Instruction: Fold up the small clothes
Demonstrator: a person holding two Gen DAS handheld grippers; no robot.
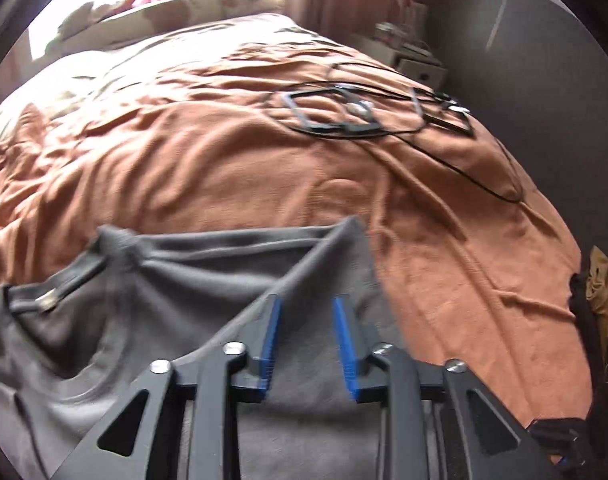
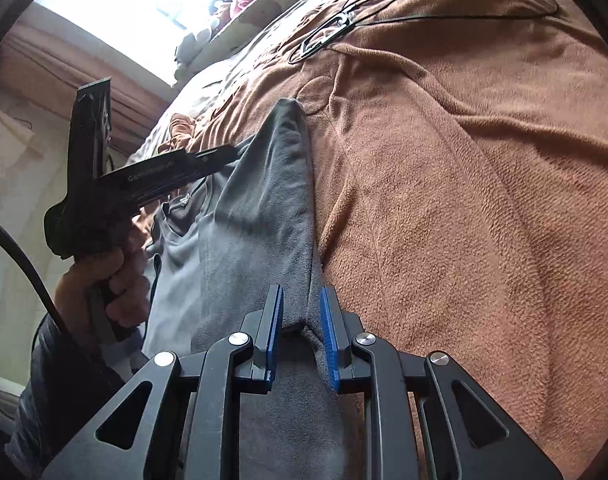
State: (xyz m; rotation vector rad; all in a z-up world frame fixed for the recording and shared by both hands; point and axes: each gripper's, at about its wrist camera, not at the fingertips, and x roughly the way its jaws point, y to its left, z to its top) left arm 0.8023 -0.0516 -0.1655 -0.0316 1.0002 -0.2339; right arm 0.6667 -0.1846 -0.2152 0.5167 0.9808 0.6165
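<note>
A soft, light grey knit garment [image 1: 208, 280] is lying limp on the rust-orange fleece blanket [image 1: 232, 168], toward six o'clock in both views. The right gripper [image 2: 302, 308] is pinching a folded edge. The left gripper [image 1: 307, 320] is hovering with its fingers slightly parted and gripping nothing. The cloth is likely to sag and slide, so hems and corners look the best places to take hold.

Grey garment [image 1: 176, 280] on rust-orange blanket [image 1: 224, 160]; black grippers carry blue pads [image 1: 273, 332].
</note>
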